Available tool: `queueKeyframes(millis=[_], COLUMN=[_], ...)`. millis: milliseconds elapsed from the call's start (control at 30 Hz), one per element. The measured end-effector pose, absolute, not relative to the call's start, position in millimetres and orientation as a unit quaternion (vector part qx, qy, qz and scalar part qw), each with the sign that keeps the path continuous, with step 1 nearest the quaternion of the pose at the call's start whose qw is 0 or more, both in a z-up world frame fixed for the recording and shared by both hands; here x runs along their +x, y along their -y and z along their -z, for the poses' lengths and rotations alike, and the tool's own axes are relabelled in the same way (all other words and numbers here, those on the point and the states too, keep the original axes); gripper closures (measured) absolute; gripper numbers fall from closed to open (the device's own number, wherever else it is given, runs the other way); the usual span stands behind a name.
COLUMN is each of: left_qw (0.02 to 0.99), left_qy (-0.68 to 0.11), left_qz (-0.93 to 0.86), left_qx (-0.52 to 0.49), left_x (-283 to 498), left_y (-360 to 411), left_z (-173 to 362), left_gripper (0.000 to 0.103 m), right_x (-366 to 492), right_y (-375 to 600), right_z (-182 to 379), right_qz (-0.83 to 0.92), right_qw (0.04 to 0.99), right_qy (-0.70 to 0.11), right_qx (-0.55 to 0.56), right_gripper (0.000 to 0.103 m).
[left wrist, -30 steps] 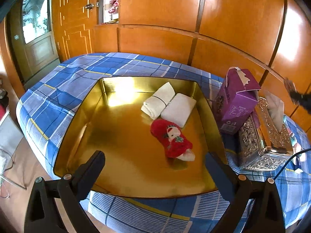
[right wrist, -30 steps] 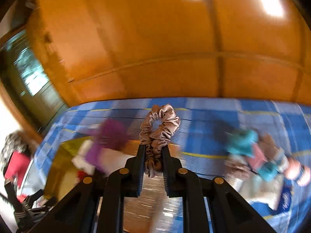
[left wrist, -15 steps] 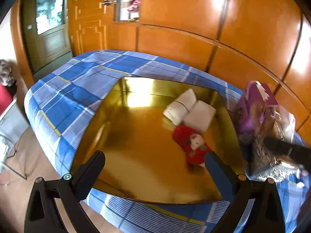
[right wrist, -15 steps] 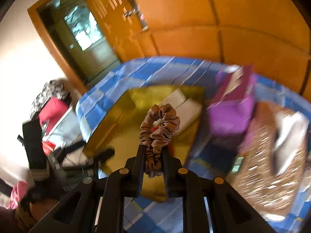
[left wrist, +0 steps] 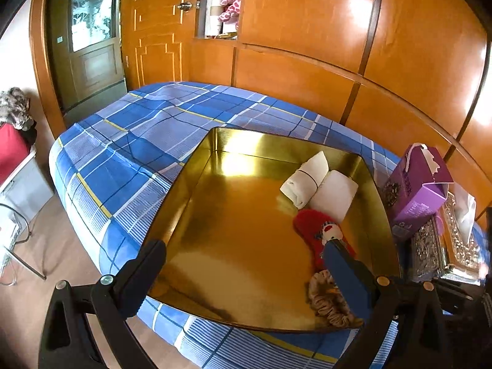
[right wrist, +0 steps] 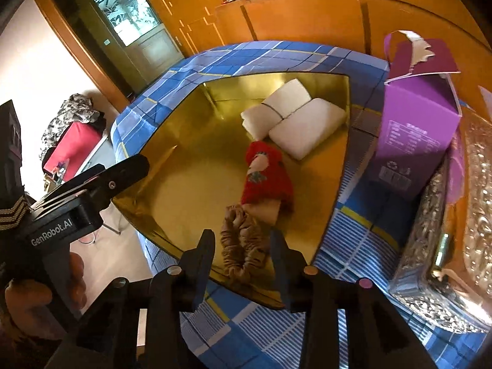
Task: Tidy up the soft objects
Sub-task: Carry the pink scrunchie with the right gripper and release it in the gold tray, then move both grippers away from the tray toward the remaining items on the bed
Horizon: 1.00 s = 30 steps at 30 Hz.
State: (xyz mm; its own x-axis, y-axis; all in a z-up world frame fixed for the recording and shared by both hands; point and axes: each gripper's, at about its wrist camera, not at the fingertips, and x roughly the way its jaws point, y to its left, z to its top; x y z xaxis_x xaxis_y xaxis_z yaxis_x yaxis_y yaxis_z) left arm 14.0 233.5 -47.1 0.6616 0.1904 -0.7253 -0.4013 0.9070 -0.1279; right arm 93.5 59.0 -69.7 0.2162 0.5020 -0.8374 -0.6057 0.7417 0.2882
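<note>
A gold tray [left wrist: 184, 184] lies on a blue plaid bed [left wrist: 129, 153]. In its far right corner rest a rolled white towel [left wrist: 303, 181] and a folded white cloth [left wrist: 336, 193], with a red Christmas sock [left wrist: 310, 224] in front of them. A brown scrunchie [right wrist: 240, 246] lies on the tray floor near its front edge, touching the sock's cuff. My right gripper [right wrist: 243, 235] straddles the scrunchie; its jaws are opening and the pads stand just off it. My left gripper [left wrist: 243, 246] hovers wide open over the tray's near side, holding nothing.
A purple carton [right wrist: 415, 129] and an ornate silver tissue box [right wrist: 446, 246] stand on the bed right of the tray. Wooden wall panels [left wrist: 307, 61] rise behind the bed. Its left edge drops to the floor, where red luggage [right wrist: 73, 144] sits.
The right gripper came down from above the bed to the tray's front edge; its jaws, shut on the scrunchie before, have parted and the scrunchie now rests in the tray. The left gripper drifted slightly sideways.
</note>
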Motion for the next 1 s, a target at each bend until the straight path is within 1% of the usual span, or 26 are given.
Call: queueKeyframes(millis=[233, 433, 500, 600, 1000], left_qw=[0.907, 0.915, 0.918, 0.923, 0.934], left_qy=[-0.371, -0.361, -0.358, -0.352, -0.341], left_qz=[-0.151, -0.136, -0.13, -0.12, -0.087], left_qx=[-0.129, -0.113, -0.108, -0.098, -0.063], left_x=[13, 12, 10, 8, 2], left_y=[-222, -208, -203, -195, -162], left_z=[41, 33, 29, 24, 9], left_gripper=[0.0, 0.0, 0.0, 0.0, 0.0], right_x=[85, 72, 68, 63, 59], right_y=[-42, -23, -15, -1, 82], right_z=[58, 36, 28, 18, -4], right_qz=[-0.327, -0.306, -0.298, -0.285, -0.209], right_qw=[0.806, 0.839, 0.85, 0.864, 0.901], right_qy=[-0.491, -0.446, -0.43, -0.412, -0.379], right_qx=[-0.049, -0.057, -0.061, -0.06, -0.01], right_gripper=[0.066, 0.066, 0.064, 0.063, 0.063])
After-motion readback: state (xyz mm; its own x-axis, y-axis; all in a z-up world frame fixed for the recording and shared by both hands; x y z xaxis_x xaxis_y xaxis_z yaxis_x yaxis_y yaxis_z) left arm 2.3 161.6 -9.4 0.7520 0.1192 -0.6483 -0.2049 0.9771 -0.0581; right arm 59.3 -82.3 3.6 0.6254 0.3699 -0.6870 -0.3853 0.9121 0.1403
